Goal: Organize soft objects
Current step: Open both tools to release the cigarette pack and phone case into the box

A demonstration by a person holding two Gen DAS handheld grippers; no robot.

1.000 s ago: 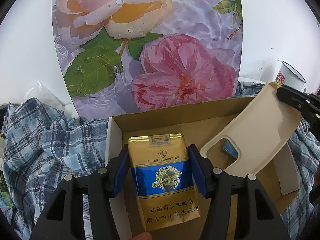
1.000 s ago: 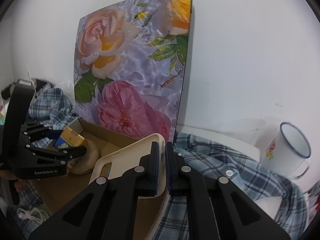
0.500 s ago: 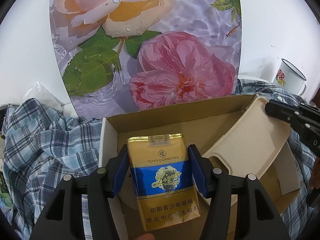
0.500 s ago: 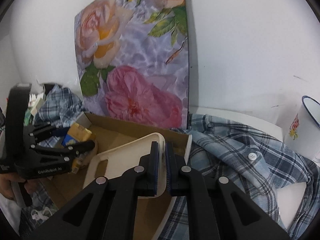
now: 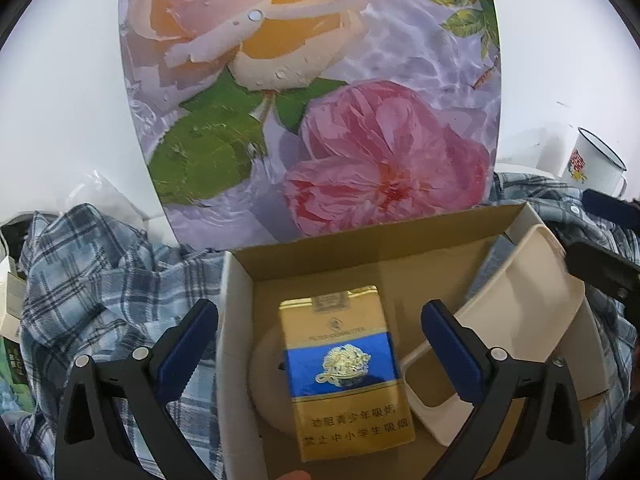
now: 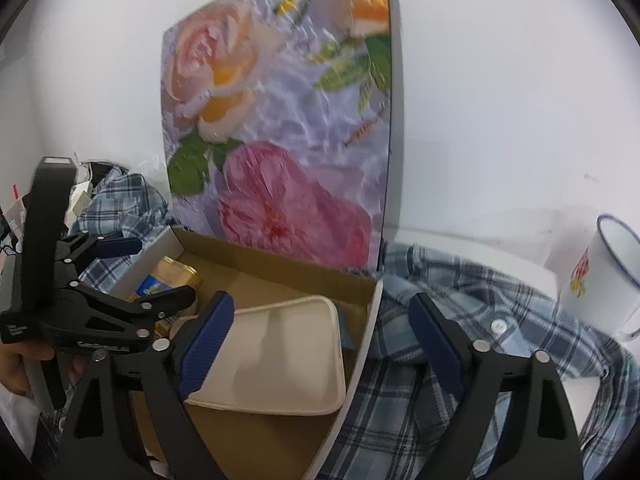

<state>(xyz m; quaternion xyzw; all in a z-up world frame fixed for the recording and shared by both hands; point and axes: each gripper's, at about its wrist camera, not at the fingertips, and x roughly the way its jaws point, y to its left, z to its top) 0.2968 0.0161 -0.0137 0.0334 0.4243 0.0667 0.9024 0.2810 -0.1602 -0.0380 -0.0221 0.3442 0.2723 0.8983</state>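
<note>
Beige tray (image 6: 280,356) partly hides something teal in cardboard box (image 6: 280,276).

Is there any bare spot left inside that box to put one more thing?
Bare floor shows in the cardboard box along its back wall, beyond the cream tray. The left end is crowded: cigarette pack over a round cream object.

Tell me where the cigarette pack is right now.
The cigarette pack sits inside the cardboard box, near its left wall, between the open left gripper fingers, with the beige tray to its right.
</note>
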